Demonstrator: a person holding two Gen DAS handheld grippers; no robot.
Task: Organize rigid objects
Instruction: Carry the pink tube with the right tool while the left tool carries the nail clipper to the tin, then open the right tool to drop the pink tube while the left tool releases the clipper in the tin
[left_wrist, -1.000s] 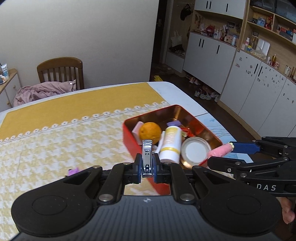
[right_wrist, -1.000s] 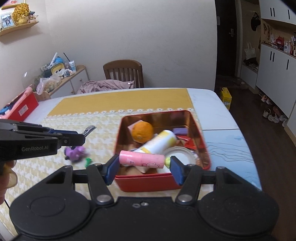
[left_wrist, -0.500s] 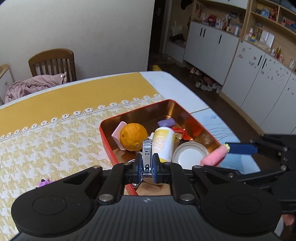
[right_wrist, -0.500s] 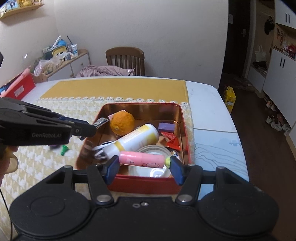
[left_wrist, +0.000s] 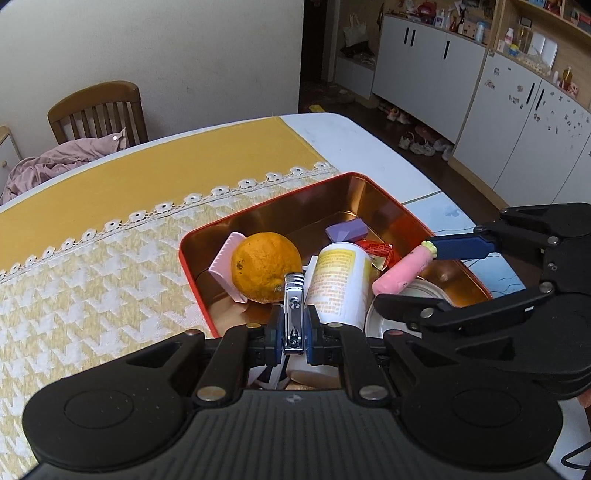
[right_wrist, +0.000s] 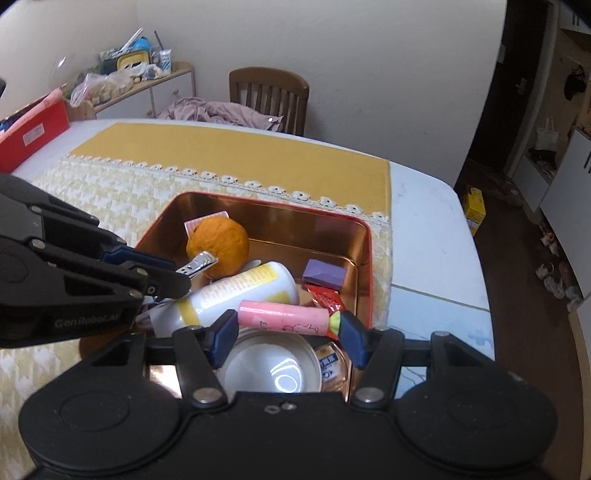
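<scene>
My left gripper (left_wrist: 293, 334) is shut on a silver nail clipper (left_wrist: 293, 314) and holds it above the near left part of the red tin tray (left_wrist: 258, 206), just in front of the orange (left_wrist: 264, 266). My right gripper (right_wrist: 288, 328) is shut on a pink tube (right_wrist: 282, 317), held crosswise above the tray's near edge. The tube also shows in the left wrist view (left_wrist: 400, 273), and the clipper in the right wrist view (right_wrist: 197, 263). The tray (right_wrist: 369, 266) holds a white and yellow bottle (right_wrist: 236, 295), a white lid (right_wrist: 275, 365) and a purple block (right_wrist: 325, 273).
The tray sits on a yellow and white tablecloth (left_wrist: 92, 236) near the table's right edge. A wooden chair (right_wrist: 269, 94) with pink cloth stands at the far side. A red box (right_wrist: 33, 133) is at the far left. White cupboards (left_wrist: 480, 96) stand to the right.
Both grippers have moved forward and lower over the tray, each still holding its object. The tray now fills more of both views.
</scene>
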